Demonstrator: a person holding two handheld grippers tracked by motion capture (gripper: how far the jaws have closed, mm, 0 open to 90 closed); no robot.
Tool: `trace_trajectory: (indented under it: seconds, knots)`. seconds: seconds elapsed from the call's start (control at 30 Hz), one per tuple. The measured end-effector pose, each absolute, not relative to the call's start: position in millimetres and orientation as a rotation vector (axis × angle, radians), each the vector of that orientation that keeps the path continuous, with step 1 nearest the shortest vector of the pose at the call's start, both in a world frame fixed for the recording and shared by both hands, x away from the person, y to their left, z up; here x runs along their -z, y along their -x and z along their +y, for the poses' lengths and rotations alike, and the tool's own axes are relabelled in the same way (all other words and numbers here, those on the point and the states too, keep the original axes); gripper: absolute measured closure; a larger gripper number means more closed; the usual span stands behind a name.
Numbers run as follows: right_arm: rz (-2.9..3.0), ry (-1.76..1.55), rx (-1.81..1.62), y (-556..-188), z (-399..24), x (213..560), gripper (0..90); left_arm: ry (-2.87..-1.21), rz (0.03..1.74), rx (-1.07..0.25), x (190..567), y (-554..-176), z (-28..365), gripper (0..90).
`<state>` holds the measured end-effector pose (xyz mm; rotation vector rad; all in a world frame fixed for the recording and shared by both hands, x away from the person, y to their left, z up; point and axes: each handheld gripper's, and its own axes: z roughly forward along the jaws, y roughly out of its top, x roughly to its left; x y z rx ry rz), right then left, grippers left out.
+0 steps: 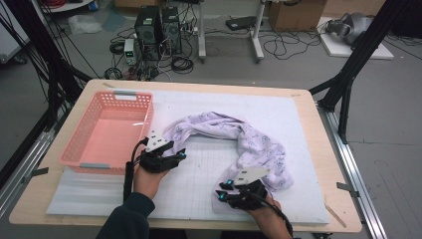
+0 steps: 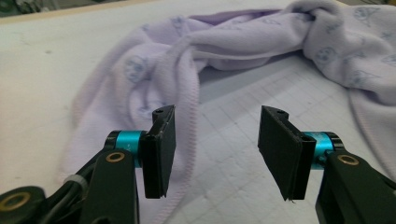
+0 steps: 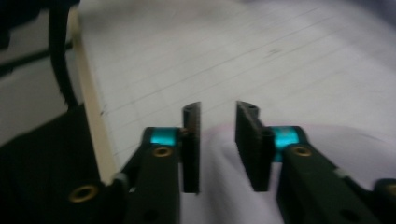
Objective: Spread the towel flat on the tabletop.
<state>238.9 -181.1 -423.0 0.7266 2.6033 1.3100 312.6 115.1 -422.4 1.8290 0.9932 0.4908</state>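
My left gripper [image 1: 180, 153] sat left of centre in the high view, just off the near right corner of the pink plastic basket [image 1: 107, 130]. Its jaws stood apart with nothing pinched; in the left gripper view [image 2: 215, 149] the hem of the lilac printed garment [image 2: 187, 70] ran just beside the left-hand jaw, and bare gridded mat [image 2: 243, 121] lay between the pads.

My right gripper [image 1: 220, 189] was at the lower middle of the high view, at the near end of the garment [image 1: 249, 144], which curved from the frame's centre up towards the basket and down to the lower right. In the right gripper view [image 3: 217, 140] its jaws stood a narrow gap apart, pale lilac cloth [image 3: 219, 186] lying low between them; no pad pressed on it. That picture was blurred.
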Motion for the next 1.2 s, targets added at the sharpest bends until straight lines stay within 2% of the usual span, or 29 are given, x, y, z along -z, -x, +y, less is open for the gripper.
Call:
trace_trajectory:
  seconds: [0.07,0.13,0.17,0.2,0.23,0.27,0.3,0.33,0.37,0.43,0.67,0.7,0.73,0.77,0.8,0.83,0.93,0.97,1.03,1.07,1.1,1.2]
  knots:
    - [2.502,-0.802,-1.369,-242,-203,414,62.6,-1.850,0.965,-0.454,424,-313,106,47.6]
    - [2.384,-0.886,-1.388,-245,-231,404,61.1,-1.861,0.937,-0.393,427,-314,94,48.0]
    - [2.303,-0.951,-1.350,-246,-249,400,61.0,-1.862,0.924,-0.370,428,-315,89,48.2]
    - [2.303,-0.951,-1.350,-246,-249,400,61.0,-1.862,0.924,-0.370,428,-315,89,48.6]
    - [2.197,-1.050,-1.282,-248,-279,396,60.6,-1.873,0.884,-0.300,431,-315,73,48.6]
    - [2.197,-1.050,-1.282,-248,-279,396,60.6,-1.873,0.884,-0.300,431,-315,73,48.6]
    - [2.109,-1.145,-1.237,-248,-306,396,60.3,-1.906,0.841,-0.258,432,-315,59,48.6]
    - [2.109,-1.145,-1.237,-248,-306,396,60.3,-1.906,0.841,-0.258,432,-315,59,48.5]
    - [2.051,-1.209,-1.204,-248,-328,399,60.3,-1.925,0.803,-0.213,433,-314,42,48.3]
    - [2.009,-1.271,-1.192,-248,-343,404,60.3,-1.949,0.778,-0.175,437,-313,27,47.7]
    - [1.977,-1.327,-1.135,-249,-359,413,58.8,-2.061,0.726,-0.155,449,-309,-8,44.5]
    - [1.966,-1.330,-1.131,-249,-359,414,57.9,-2.126,0.691,-0.210,451,-306,-18,45.6]
    - [1.964,-1.335,-1.129,-250,-359,413,57.8,-2.126,0.691,-0.210,451,-306,-18,48.5]
    - [1.969,-1.329,-1.130,-250,-358,414,56.4,-2.158,0.654,-0.271,449,-302,-23,57.5]
    - [1.969,-1.329,-1.130,-250,-358,414,56.4,-2.158,0.654,-0.271,449,-302,-23,80.2]
    - [1.987,-1.312,-1.127,-250,-355,415,55.1,-2.171,0.643,-0.264,448,-302,-21,86.6]
    - [2.010,-1.289,-1.113,-250,-352,416,53.0,-2.159,0.695,-0.310,446,-303,-13,87.1]
    - [2.026,-1.279,-1.119,-250,-350,417,52.2,-2.081,0.786,-0.335,444,-306,8,87.1]
    - [2.037,-1.267,-1.119,-251,-349,418,52.2,-2.002,0.857,-0.363,442,-307,34,87.1]
    - [2.041,-1.267,-1.125,-251,-347,419,52.5,-2.002,0.857,-0.363,442,-307,34,87.1]
    - [2.053,-1.261,-1.126,-251,-346,419,53.2,-1.939,0.918,-0.405,439,-306,60,87.1]
    - [2.082,-1.233,-1.123,-254,-339,422,53.0,-1.897,0.998,-0.457,438,-303,96,87.1]
